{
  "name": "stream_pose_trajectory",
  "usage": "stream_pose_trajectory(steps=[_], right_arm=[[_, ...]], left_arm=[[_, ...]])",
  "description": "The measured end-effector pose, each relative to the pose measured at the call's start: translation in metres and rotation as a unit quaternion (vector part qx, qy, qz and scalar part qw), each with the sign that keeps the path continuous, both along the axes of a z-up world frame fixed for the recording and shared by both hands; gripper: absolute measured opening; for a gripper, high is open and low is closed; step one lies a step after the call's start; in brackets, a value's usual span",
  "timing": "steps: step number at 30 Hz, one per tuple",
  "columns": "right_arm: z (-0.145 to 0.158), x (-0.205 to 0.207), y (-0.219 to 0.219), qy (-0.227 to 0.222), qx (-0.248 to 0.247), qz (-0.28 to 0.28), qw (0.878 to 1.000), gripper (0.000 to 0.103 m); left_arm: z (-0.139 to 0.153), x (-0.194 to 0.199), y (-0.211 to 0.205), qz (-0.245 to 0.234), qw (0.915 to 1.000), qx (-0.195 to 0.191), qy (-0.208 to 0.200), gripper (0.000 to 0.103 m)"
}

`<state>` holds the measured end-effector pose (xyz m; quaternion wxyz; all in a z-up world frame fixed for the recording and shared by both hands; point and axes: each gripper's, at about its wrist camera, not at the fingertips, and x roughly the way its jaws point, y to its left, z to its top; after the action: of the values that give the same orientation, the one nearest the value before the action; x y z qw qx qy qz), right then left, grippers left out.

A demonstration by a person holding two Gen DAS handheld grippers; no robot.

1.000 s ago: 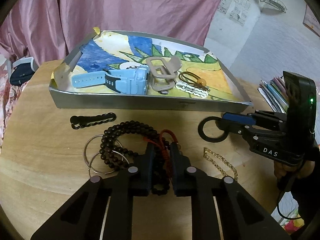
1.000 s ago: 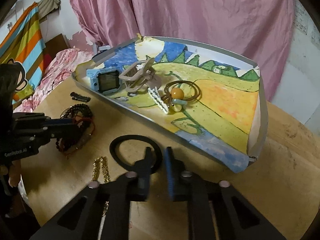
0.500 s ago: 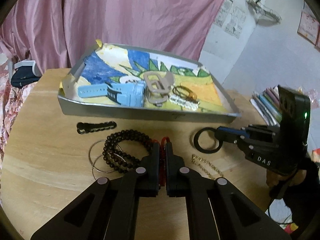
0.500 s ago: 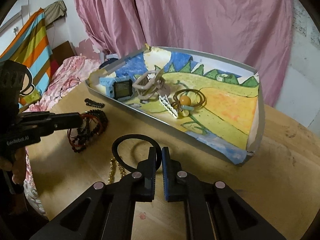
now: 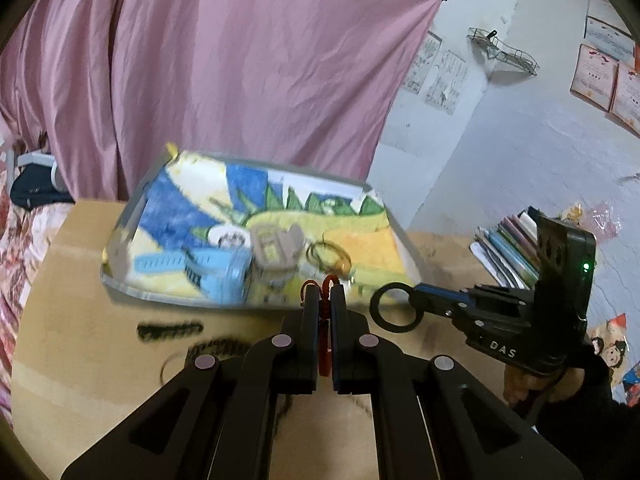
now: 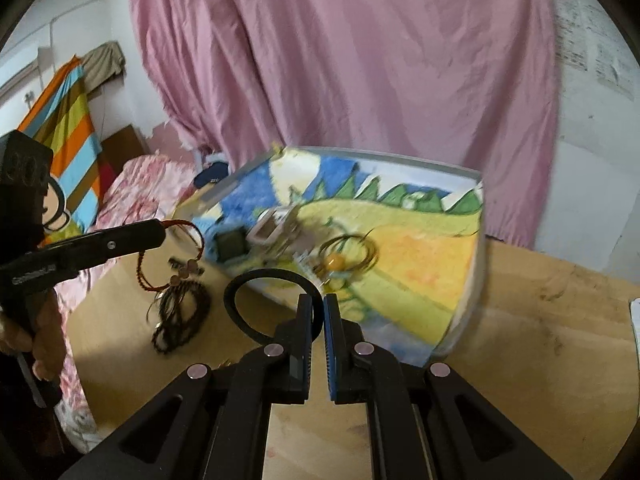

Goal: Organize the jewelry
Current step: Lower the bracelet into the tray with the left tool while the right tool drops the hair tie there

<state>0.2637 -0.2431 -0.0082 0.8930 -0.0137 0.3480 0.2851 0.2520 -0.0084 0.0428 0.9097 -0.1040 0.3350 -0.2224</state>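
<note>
My left gripper is shut on a red cord bracelet, which hangs from its tip above the table in the right wrist view. My right gripper is shut on a black ring bangle, held off the table near the tray's front edge. The left wrist view shows that gripper and the bangle at the right. The metal tray with a painted paper lining holds a blue watch, a beige clip and a hair tie with an orange bead.
On the wooden table lie a dark bead necklace, a black hair clip and thin metal rings. Stacked books sit at the table's right. A pink curtain hangs behind, and a bed lies to the left.
Both grippers closed and rose from the table. The left one lifted the red cord bracelet clear of the beads, and the right one lifted the black bangle.
</note>
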Motion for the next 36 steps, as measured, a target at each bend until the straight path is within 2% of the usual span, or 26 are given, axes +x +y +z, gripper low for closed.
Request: stream_pose_trajectory(steps=[3,7,12,24,31,32,34,35,36], right_arm=[[0.003,0.012,-0.008,-0.006,0.005,-0.017,1.0,0.006],[0.0,0.031,-0.018,-0.004,0.011,-0.047,0.999,0.006],[-0.012,0.047,-0.028,0.011,0.01,-0.071,0.997,0.006],[-0.034,0.057,-0.027,0.041,-0.013,-0.068,0.997,0.007],[-0.035,0.055,-0.028,0.038,-0.021,-0.079,0.996,0.008],[-0.033,0.054,-0.029,0.036,-0.022,-0.082,0.996,0.008],[-0.029,0.049,-0.033,0.029,-0.024,-0.092,0.995,0.009],[-0.028,0.047,-0.035,0.027,-0.023,-0.095,0.995,0.01],[-0.026,0.044,-0.037,0.025,-0.023,-0.099,0.994,0.01]], left_arm=[[0.0,0.019,-0.006,0.001,0.9999,-0.012,-0.004,0.003],[-0.006,0.045,-0.019,0.003,0.9999,-0.01,-0.006,0.003],[-0.022,0.07,-0.038,-0.015,0.9998,-0.002,0.012,0.003],[-0.052,0.083,-0.049,-0.016,0.9988,0.024,0.04,0.003],[-0.054,0.085,-0.048,-0.007,0.9976,0.039,0.057,0.004],[-0.053,0.084,-0.048,-0.006,0.9976,0.04,0.056,0.007],[-0.049,0.081,-0.047,-0.005,0.9981,0.036,0.05,0.019],[-0.047,0.079,-0.046,-0.004,0.9984,0.033,0.046,0.03],[-0.043,0.075,-0.044,-0.003,0.9989,0.025,0.039,0.036]])
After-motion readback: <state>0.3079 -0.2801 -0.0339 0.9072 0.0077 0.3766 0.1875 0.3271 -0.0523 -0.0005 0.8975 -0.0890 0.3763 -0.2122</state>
